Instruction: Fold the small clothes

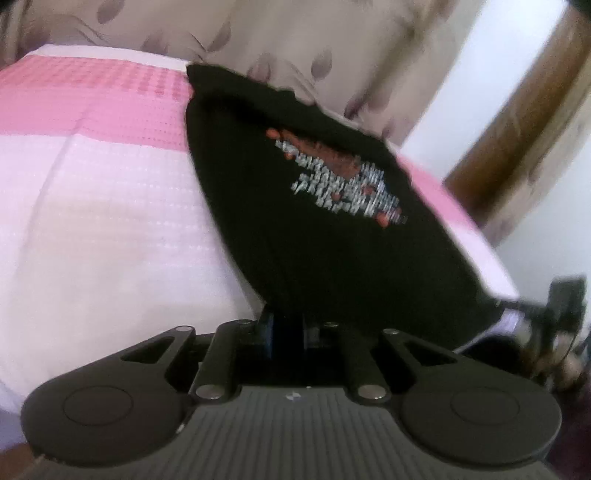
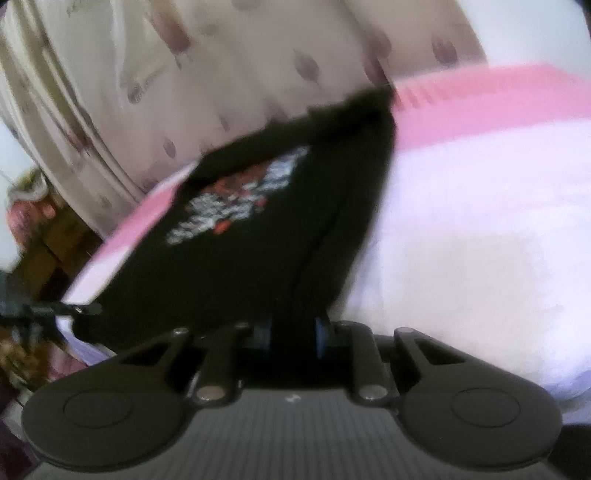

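Left wrist view shows my left gripper clenched on the near edge of the shirt, black cloth bunched between the blue-padded jaws; right wrist view shows my right gripper clamped the same way on its own stretch of that hem. The shirt is lifted at my end and slopes away to the bed, its far edge near the curtain. I judge the fold only begun: the printed front faces up across a wide panel, though one long crease or lapped side runs down the right wrist view, and whether that is a finished side fold I cannot tell. Carrying the hem over and flattening seem left to do. The cloth is soft, matte knit that sags into a curve; the print is grey lettering with red spots, blurred. The bedcover is waffle-textured in pink and pale bands, puffy beneath.
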Available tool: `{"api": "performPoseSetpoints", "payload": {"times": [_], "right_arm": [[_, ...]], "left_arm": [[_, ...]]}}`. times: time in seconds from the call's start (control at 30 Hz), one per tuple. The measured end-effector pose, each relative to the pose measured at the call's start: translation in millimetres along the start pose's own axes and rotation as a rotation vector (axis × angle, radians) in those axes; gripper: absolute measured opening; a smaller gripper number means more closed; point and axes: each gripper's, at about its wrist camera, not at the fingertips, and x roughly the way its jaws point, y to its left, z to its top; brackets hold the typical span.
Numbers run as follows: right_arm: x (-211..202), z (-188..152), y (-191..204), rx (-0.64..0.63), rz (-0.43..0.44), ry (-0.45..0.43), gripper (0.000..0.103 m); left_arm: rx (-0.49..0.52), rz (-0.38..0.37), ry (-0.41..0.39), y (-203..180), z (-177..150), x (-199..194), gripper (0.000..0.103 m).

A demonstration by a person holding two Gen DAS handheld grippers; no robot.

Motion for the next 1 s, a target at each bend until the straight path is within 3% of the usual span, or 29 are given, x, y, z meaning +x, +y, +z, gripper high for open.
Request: {"api": "performPoseSetpoints", "payload": {"times": [0.2,0.33,0.47,0.53,0.57,0.6,0.63,0.67,0.7,0.73,0.77,0.9,1.0], "right_arm": [[-22.6,16.1,-9.2,0.222,0.231,-0.142,0.02],[-32.6,44.0,-4.8,0.289,0.341,-0.231,0.017],[-37.8,86.2,3.1,0.279,0.393,-0.321,0.017],[-36.2,107.3,6.6,0.227,0.354,-0.338,0.017],[-36.6,115.3,8.9,0.177,0.281,-0.334,0.017],[-36.0,119.1,7.2,0.161,0.242,-0.307,0.019],[-34.1,119.4,0.8,0.175,0.261,-0.259,0.019],[-31.8,114.8,-3.4,0.173,0.239,-0.205,0.028],[-31.3,105.9,-2.6,0.139,0.139,-0.178,0.052],[-29.4,95.6,-0.8,0.098,0.038,-0.146,0.071],[-25.8,83.9,-1.0,0.074,-0.007,-0.103,0.092],[-17.2,45.1,6.1,0.119,0.001,-0.029,0.093],[-11.3,30.0,37.1,0.035,-0.058,-0.025,0.096]], "left_arm": [[-0.187,-0.097,-0.154,-1.9,15.6,-21.5,0.013],[-0.211,-0.138,-0.253,-16.2,44.5,-34.4,0.013],[-0.214,-0.152,-0.327,-28.7,76.8,-33.6,0.013],[-0.224,-0.17,-0.343,-33.0,92.5,-29.5,0.013],[-0.232,-0.177,-0.341,-34.6,99.2,-26.7,0.013],[-0.232,-0.176,-0.343,-37.7,103.7,-24.2,0.013],[-0.226,-0.18,-0.339,-39.7,104.4,-23.1,0.013],[-0.216,-0.186,-0.335,-41.7,104.1,-22.7,0.013],[-0.205,-0.182,-0.331,-43.9,102.4,-22.3,0.013],[-0.202,-0.177,-0.328,-44.2,99.1,-22.7,0.013],[-0.211,-0.178,-0.32,-41.8,95.8,-22.6,0.013],[-0.257,-0.179,-0.299,-31.6,82.5,-23.2,0.013],[-0.27,-0.179,-0.302,-27.8,76.1,-25.5,0.012]]}}
